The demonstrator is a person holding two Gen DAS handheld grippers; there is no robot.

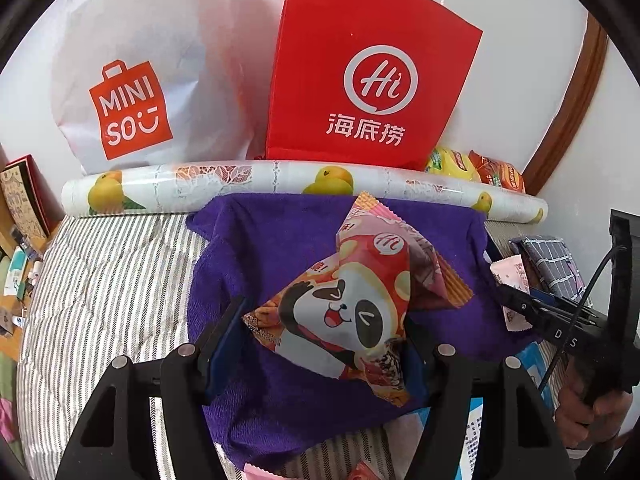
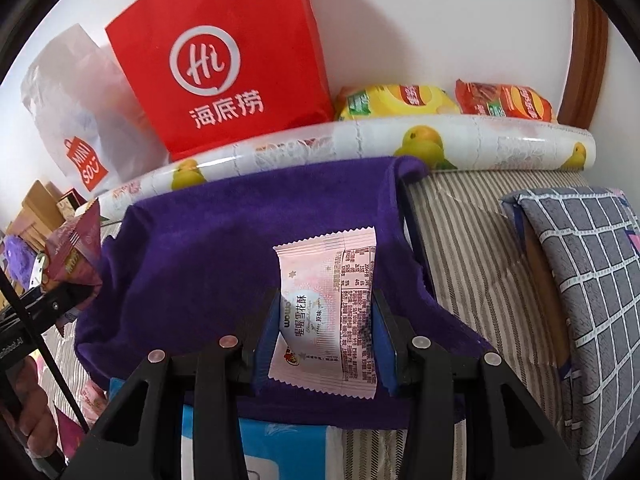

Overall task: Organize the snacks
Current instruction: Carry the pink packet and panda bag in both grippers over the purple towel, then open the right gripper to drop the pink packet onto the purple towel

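Note:
My left gripper (image 1: 326, 320) is shut on a red panda-print snack packet (image 1: 352, 308) and holds it above a purple towel (image 1: 256, 256). My right gripper (image 2: 325, 312) is shut on a pink snack packet (image 2: 328, 312) over the same towel (image 2: 200, 248). The right gripper with its pink packet (image 1: 510, 280) shows at the right of the left wrist view. The panda packet (image 2: 74, 254) shows at the left edge of the right wrist view. A red Haidilao paper bag (image 1: 372, 64) and a white Miniso bag (image 1: 136, 80) stand at the back against the wall.
A rolled fruit-print sheet (image 1: 280, 180) lies along the back of the striped bed cover (image 1: 108, 280). Yellow and orange chip bags (image 2: 440, 102) lie behind the roll at the right. A grey checked cushion (image 2: 592, 280) lies right. A blue and white pack (image 2: 280, 448) sits under the towel's near edge.

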